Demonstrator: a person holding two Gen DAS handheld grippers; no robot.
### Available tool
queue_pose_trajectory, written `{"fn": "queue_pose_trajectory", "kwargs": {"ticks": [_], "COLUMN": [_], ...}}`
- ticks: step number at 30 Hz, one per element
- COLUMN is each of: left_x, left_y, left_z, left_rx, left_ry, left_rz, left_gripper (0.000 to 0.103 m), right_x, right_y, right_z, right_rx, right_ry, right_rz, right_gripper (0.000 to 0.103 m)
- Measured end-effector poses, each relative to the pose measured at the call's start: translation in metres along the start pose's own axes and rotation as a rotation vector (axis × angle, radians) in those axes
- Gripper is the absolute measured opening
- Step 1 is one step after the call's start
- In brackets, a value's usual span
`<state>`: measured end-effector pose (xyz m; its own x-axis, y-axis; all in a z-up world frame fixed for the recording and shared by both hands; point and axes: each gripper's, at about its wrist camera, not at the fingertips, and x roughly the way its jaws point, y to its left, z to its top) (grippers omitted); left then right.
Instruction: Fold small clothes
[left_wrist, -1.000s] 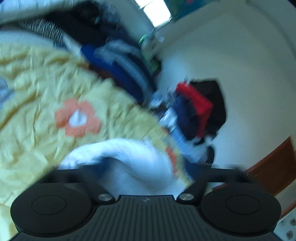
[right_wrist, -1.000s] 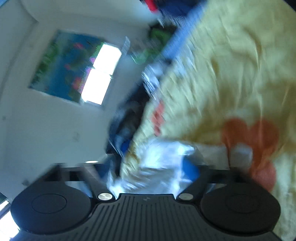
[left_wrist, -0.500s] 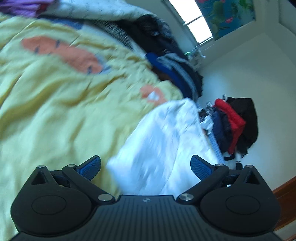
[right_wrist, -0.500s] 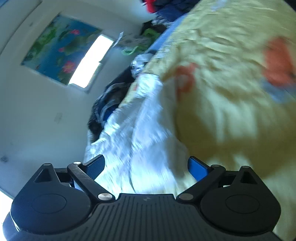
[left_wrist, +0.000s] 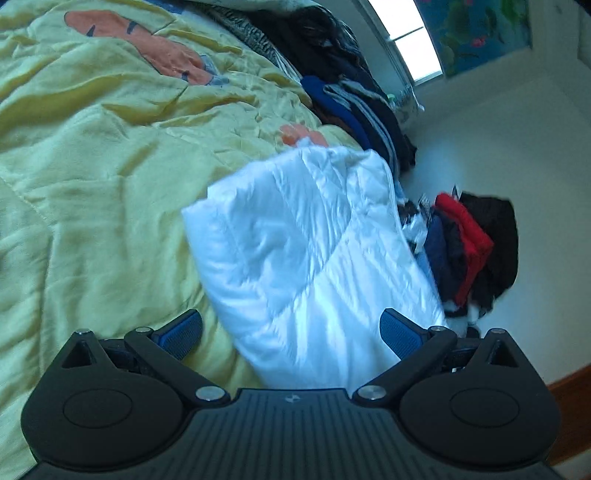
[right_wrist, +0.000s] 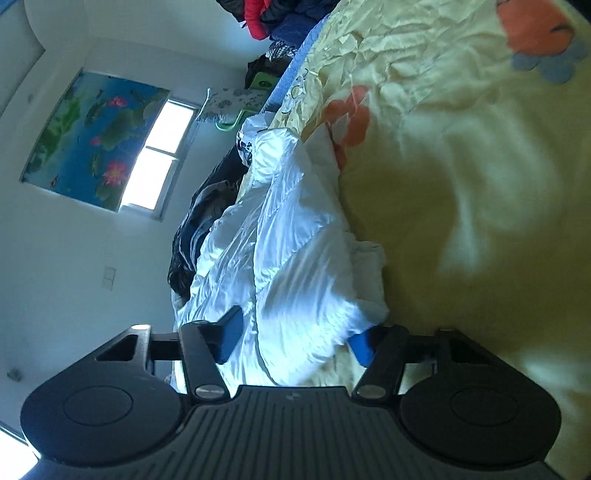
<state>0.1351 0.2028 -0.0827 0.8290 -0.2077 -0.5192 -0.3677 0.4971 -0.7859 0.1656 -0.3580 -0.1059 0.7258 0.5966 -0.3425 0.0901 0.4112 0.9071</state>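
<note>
A white shiny quilted garment (left_wrist: 314, 251) lies folded on the yellow flowered bedspread (left_wrist: 92, 184), near the bed's edge. My left gripper (left_wrist: 291, 334) is open, its blue pads on either side of the garment's near end, apart from it. In the right wrist view the same white garment (right_wrist: 291, 258) lies crumpled along the bed's edge. My right gripper (right_wrist: 295, 339) is open with the garment's near end between its blue pads; whether the pads touch the cloth I cannot tell.
A pile of dark and blue clothes (left_wrist: 354, 99) lies at the bed's far edge. Red and black clothes (left_wrist: 472, 240) hang on the white wall. A window and flower poster (right_wrist: 110, 140) are on the wall. The bedspread (right_wrist: 461, 184) stretches to the right.
Both grippers were shut on the white garment a second ago, then opened and let it down on the bed. Since half a second ago the right gripper's jaws have narrowed around its near end.
</note>
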Motion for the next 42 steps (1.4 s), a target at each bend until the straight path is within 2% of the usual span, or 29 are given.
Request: {"fn": "queue_pose_trajectory", "kwargs": {"ticks": [1, 2, 3, 5, 6, 8, 11, 16, 19, 24, 26, 28, 29, 30, 31, 32, 34, 37, 39, 41, 42], "left_x": [0.003, 0.008, 0.012, 0.018, 0.019, 0.017, 0.006, -0.028, -0.052, -0.064, -0.058, -0.050, -0.049, -0.052, -0.058, -0.068, -0.098, -0.138, -0.149, -0.145, -0.138], "left_y": [-0.001, 0.000, 0.002, 0.010, 0.013, 0.009, -0.006, -0.020, -0.010, 0.020, 0.023, 0.022, 0.021, 0.021, 0.022, 0.021, 0.021, 0.006, -0.015, -0.045, -0.061], "left_z": [0.002, 0.004, 0.007, 0.009, 0.010, 0.010, 0.008, 0.004, -0.006, -0.027, -0.028, -0.024, -0.022, -0.021, -0.020, -0.019, -0.022, -0.038, -0.055, -0.066, -0.069], "left_rx": [-0.011, -0.023, -0.043, -0.087, -0.099, -0.079, -0.001, 0.100, 0.119, 0.112, 0.123, 0.139, 0.144, 0.144, 0.151, 0.171, 0.245, 0.448, 0.585, 0.687, 0.715], "left_ry": [0.015, 0.035, 0.051, 0.067, 0.070, 0.057, 0.028, 0.034, 0.063, 0.125, 0.133, 0.148, 0.157, 0.166, 0.169, 0.153, 0.066, -0.057, -0.127, -0.217, -0.258], "left_rz": [-0.004, 0.010, 0.025, 0.004, -0.004, -0.011, -0.003, -0.070, -0.089, -0.045, -0.025, -0.004, 0.008, 0.024, 0.036, 0.044, 0.057, 0.058, 0.042, -0.005, -0.037], "left_gripper": [0.075, 0.057, 0.053, 0.034, 0.031, 0.018, 0.014, 0.013, 0.013, 0.013, 0.014, 0.019, 0.025, 0.029, 0.038, 0.048, 0.063, 0.065, 0.065, 0.065, 0.066], "right_x": [0.004, 0.009, 0.014, 0.018, 0.019, 0.020, 0.015, -0.010, -0.036, -0.078, -0.080, -0.073, -0.070, -0.069, -0.071, -0.075, -0.095, -0.135, -0.152, -0.147, -0.134], "right_y": [-0.001, -0.003, -0.006, -0.013, -0.014, -0.013, -0.001, 0.024, 0.027, -0.003, -0.018, -0.031, -0.032, -0.032, -0.032, -0.031, -0.029, -0.021, -0.001, 0.025, 0.043], "right_z": [-0.001, -0.002, -0.003, -0.004, -0.005, -0.005, -0.005, -0.003, -0.009, -0.042, -0.053, -0.058, -0.059, -0.057, -0.054, -0.052, -0.044, -0.031, -0.019, -0.012, -0.010], "right_rx": [0.008, 0.027, 0.059, 0.106, 0.113, 0.112, 0.054, -0.037, -0.049, 0.000, 0.015, 0.057, 0.066, 0.070, 0.073, 0.084, 0.086, 0.001, -0.088, -0.170, -0.210], "right_ry": [-0.003, -0.005, -0.005, -0.011, -0.018, -0.031, -0.056, -0.081, -0.065, -0.035, -0.029, -0.023, -0.022, -0.027, -0.037, -0.048, -0.099, -0.274, -0.372, -0.398, -0.381], "right_rz": [0.005, 0.018, 0.034, 0.064, 0.081, 0.099, 0.106, 0.151, 0.172, 0.128, 0.085, 0.078, 0.082, 0.075, 0.066, 0.058, 0.085, 0.031, 0.006, 0.041, 0.079], "right_gripper": [0.048, 0.037, 0.033, 0.028, 0.025, 0.021, 0.017, 0.015, 0.015, 0.015, 0.015, 0.017, 0.022, 0.033, 0.042, 0.058, 0.062, 0.062, 0.062, 0.062, 0.064]}}
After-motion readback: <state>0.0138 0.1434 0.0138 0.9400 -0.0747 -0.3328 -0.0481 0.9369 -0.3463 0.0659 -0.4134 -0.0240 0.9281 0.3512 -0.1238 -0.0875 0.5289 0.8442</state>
